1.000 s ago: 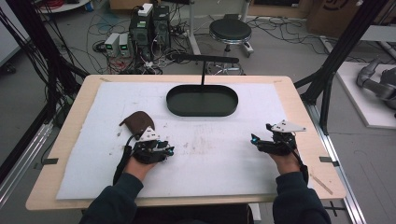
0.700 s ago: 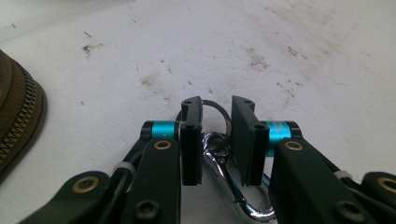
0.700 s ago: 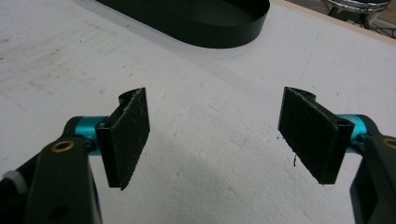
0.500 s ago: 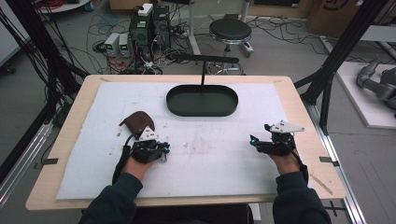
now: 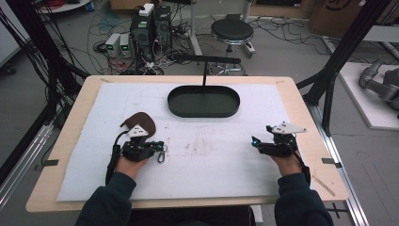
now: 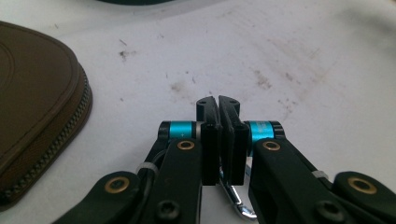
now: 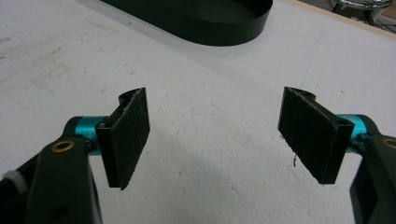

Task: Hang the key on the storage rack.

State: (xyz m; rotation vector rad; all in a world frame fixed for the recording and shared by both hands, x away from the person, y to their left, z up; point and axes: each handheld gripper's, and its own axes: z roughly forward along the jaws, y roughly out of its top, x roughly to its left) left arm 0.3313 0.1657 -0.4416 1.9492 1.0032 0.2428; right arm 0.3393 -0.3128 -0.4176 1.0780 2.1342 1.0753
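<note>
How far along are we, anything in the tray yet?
Nothing looks done: the black tray appears empty. In hand: the left gripper is shut, a metal clip beneath it. The right gripper is open. The brown pouch lies on the mat.

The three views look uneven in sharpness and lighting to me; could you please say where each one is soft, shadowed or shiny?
High view: evenly lit but soft overall, black tray rim faintly glossy. Left gripper view: shut left gripper and brown pouch stitching fairly crisp, white mat blurring farther off, a glint on the metal clip. Right gripper view: open right gripper casts a soft shadow on the mat; jaw arms at the bottom edge blurred.
</note>
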